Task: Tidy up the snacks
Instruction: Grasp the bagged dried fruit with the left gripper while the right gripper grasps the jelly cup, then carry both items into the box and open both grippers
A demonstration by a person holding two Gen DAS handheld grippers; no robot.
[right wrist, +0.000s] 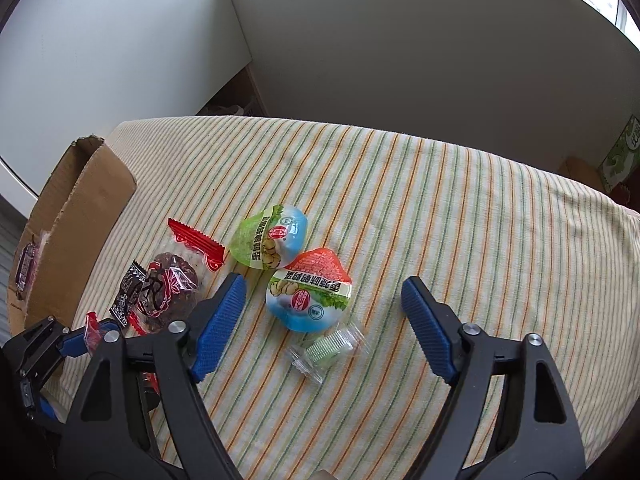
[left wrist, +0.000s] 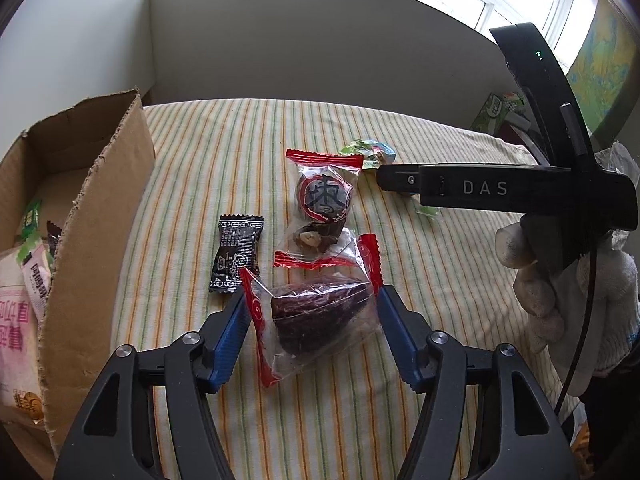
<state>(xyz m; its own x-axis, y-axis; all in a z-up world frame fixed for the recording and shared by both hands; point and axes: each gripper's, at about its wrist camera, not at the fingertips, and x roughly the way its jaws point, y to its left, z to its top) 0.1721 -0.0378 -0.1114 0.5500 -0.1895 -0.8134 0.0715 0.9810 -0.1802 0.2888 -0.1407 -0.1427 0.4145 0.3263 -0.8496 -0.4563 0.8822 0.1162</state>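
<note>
At the left edge of a bench (left wrist: 440,280) draped in striped cloth stands a torn cardboard box (left wrist: 100,208), snack packets already lying inside. Just beside it, a small black candy wrapper (left wrist: 236,258) rests flat on the cloth, then two clear date packets with red crimped ends. The nearer date packet (left wrist: 316,320) sits between the blue pads of the left hand-held gripper (left wrist: 312,312), whose jaws stand open at either side of the crinkly film without visibly pressing it. The farther date packet (left wrist: 324,204) lies just beyond.

Farther right, the right hand-held gripper (right wrist: 324,304), held in a white-gloved hand (left wrist: 560,300), hangs with jaws spread wide over a red-topped egg pouch (right wrist: 310,294); nothing is gripped. A green-topped egg pouch (right wrist: 272,242) lies touching it, and a small clear-wrapped green sweet (right wrist: 326,350) lies just in front.

All these packets look light and soft, their film slick and apt to slide or crumple; the firm fruit or egg inside likely offers the surest pinch, better than the loose crimped ends.

Only the left wrist view shows the box's contents and the gloved hand; only the right wrist view shows both egg pouches whole and the sweet.
</note>
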